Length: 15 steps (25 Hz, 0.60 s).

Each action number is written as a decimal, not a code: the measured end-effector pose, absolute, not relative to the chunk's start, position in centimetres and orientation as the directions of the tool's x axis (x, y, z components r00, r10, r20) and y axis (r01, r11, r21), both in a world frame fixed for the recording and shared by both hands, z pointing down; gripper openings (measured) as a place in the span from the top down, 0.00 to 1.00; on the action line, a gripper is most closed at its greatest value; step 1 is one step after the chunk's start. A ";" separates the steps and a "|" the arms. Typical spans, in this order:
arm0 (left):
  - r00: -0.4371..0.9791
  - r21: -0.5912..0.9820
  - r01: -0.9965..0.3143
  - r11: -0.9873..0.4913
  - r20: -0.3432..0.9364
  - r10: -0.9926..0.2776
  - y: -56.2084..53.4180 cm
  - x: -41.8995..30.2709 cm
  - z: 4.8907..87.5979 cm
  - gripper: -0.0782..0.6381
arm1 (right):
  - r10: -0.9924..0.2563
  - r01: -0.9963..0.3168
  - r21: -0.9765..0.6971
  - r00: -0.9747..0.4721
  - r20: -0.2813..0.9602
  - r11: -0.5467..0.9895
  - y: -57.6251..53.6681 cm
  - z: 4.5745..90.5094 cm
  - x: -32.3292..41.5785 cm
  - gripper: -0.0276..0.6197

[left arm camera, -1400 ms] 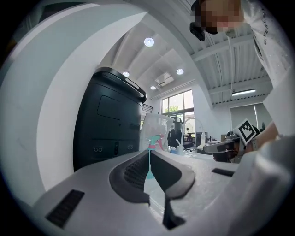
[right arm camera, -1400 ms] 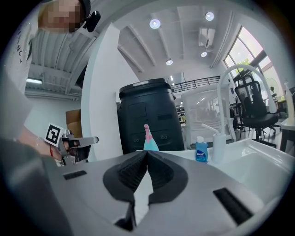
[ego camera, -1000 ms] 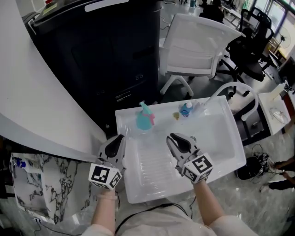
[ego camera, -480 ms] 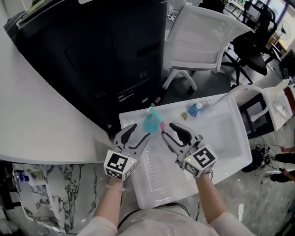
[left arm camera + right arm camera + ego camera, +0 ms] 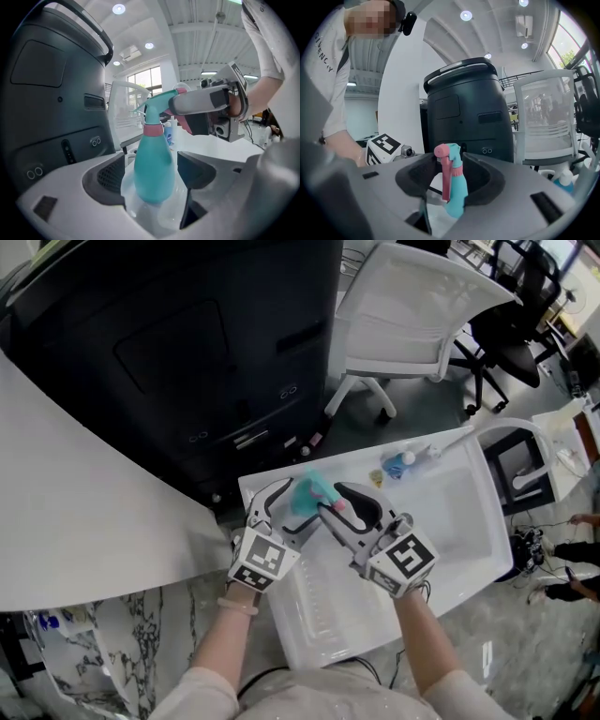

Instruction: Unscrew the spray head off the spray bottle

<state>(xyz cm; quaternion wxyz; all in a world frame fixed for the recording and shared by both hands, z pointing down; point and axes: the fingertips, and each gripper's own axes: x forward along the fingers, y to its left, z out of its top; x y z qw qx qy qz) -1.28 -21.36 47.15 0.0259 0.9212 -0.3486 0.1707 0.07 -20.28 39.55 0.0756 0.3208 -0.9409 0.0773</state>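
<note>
A teal spray bottle [image 5: 302,493] with a pink collar and trigger stands upright at the far left of a white tray [image 5: 450,512]. My left gripper [image 5: 289,509] is open, its jaws just widened. The bottle's body [image 5: 152,161] stands between its pads with a gap on each side. My right gripper [image 5: 343,509] reaches in from the right at the height of the spray head [image 5: 448,157]. Its jaws have also just been opening; the head sits between the pads, close to both. In the left gripper view, one of the right gripper's fingers [image 5: 201,101] crosses in front of the spray head.
A small blue bottle [image 5: 398,465] and a yellow bit lie at the tray's far edge. A tall black bin [image 5: 187,352] stands behind the tray, a white chair [image 5: 422,315] beyond it. A curved white tabletop [image 5: 75,502] runs along the left.
Both grippers moved away from me to the bottle. The left one came in around its body, the right one around the spray head. Both sets of jaws stand wider than before.
</note>
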 end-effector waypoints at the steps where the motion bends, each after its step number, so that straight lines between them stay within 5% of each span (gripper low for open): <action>1: 0.699 -0.087 -0.642 -0.762 0.342 -0.628 -21.5 -1.0 47.5 0.42 | -0.591 -0.614 -0.095 -0.784 0.190 0.784 -20.4 39.5 -0.1 0.68; 5: 0.701 -0.142 -0.614 -0.776 0.356 -0.619 -22.0 -0.1 47.9 0.42 | -0.599 -0.620 -0.095 -0.781 0.177 0.779 -20.8 39.4 -0.5 0.69; 9: 0.697 -0.178 -0.593 -0.785 0.375 -0.611 -22.1 0.4 48.4 0.42 | -0.610 -0.625 -0.059 -0.776 0.161 0.779 -20.9 39.0 -0.3 0.82; 15: 0.727 -0.153 -0.559 -0.815 0.383 -0.570 -22.2 0.8 48.5 0.46 | -0.575 -0.586 -0.039 -0.804 0.153 0.809 -21.0 39.0 0.0 0.83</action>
